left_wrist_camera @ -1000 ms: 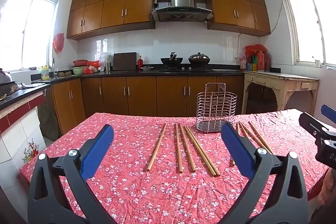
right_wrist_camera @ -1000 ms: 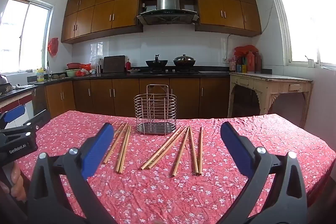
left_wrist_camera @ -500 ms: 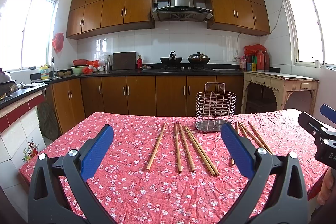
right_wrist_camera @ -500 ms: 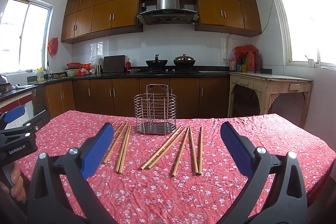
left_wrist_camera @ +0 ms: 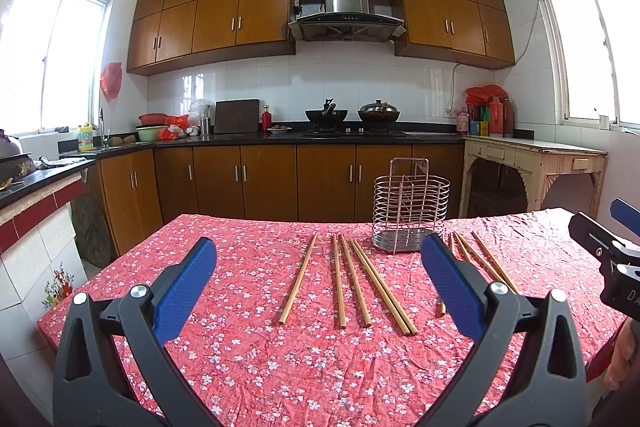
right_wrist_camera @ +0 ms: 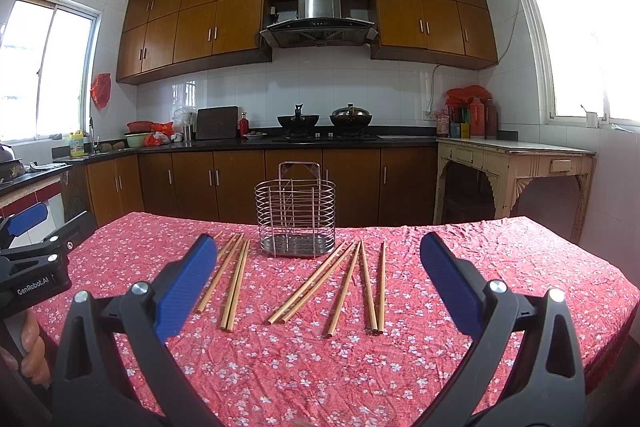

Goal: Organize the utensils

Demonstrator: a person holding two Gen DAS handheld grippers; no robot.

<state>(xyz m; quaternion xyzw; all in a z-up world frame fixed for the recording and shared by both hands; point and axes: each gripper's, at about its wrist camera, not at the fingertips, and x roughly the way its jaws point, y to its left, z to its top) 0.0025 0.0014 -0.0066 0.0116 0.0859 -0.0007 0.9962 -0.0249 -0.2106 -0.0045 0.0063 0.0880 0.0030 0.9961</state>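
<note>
We see both tongs released and holding nothing — left tongs [left_wrist_camera: 318,273] and right tongs [right_wrist_camera: 316,273] hover above the bench [right_wrist_camera: 520,259] with its red floral cloth. The wire utensil holder [right_wrist_camera: 295,215] stands upright toward the far edge. Wooden chopsticks [right_wrist_camera: 340,287] lie flat on the cloth in two loose groups — one on either side of the holder.

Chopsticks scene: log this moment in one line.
left gripper open | right gripper open | chopsticks on table | rack empty
</note>
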